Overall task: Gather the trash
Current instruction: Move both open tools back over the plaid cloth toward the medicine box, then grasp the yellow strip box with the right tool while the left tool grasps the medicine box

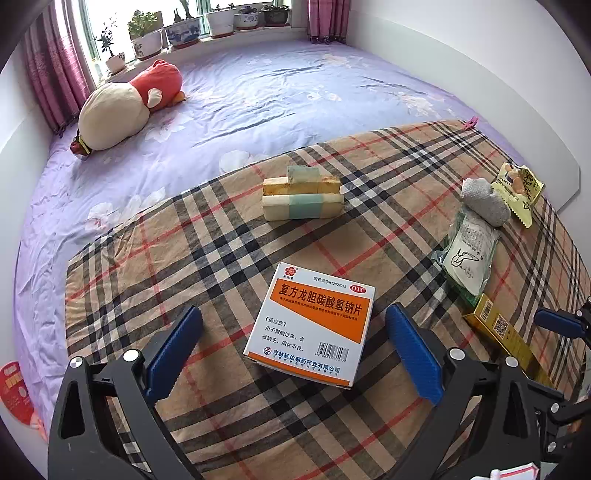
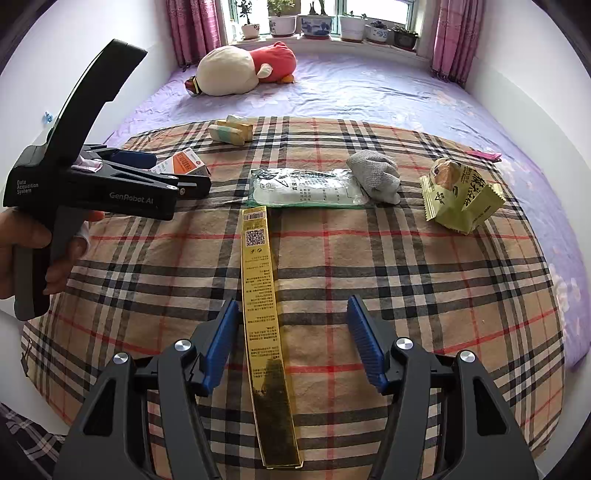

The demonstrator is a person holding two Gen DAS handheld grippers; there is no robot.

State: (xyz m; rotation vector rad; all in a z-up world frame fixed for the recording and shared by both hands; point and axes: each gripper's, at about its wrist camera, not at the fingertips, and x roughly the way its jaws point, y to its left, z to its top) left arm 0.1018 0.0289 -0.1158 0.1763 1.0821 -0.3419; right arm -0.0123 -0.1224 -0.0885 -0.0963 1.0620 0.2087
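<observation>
A white and orange medicine box (image 1: 314, 325) lies flat on the plaid cloth (image 1: 229, 236). My left gripper (image 1: 293, 347) is open and hovers over it, with its blue pads apart on either side and not touching the box. A long gold carton (image 2: 264, 295) lies lengthwise on the cloth. My right gripper (image 2: 293, 339) is open around its near half, and the carton sits close to the left pad (image 2: 221, 343) without contact. Other trash lies beyond: a clear plastic packet (image 2: 306, 188), a crumpled grey cloth (image 2: 376, 177) and a green snack wrapper (image 2: 461, 199).
Taped yellow blocks (image 1: 303, 195) sit at the cloth's far side. A plush toy (image 1: 125, 107) rests on the purple sheet (image 1: 258, 92) near the windowsill with plant pots (image 2: 317, 26). A person's hand (image 2: 22, 251) holds the left tool. White walls flank the bed.
</observation>
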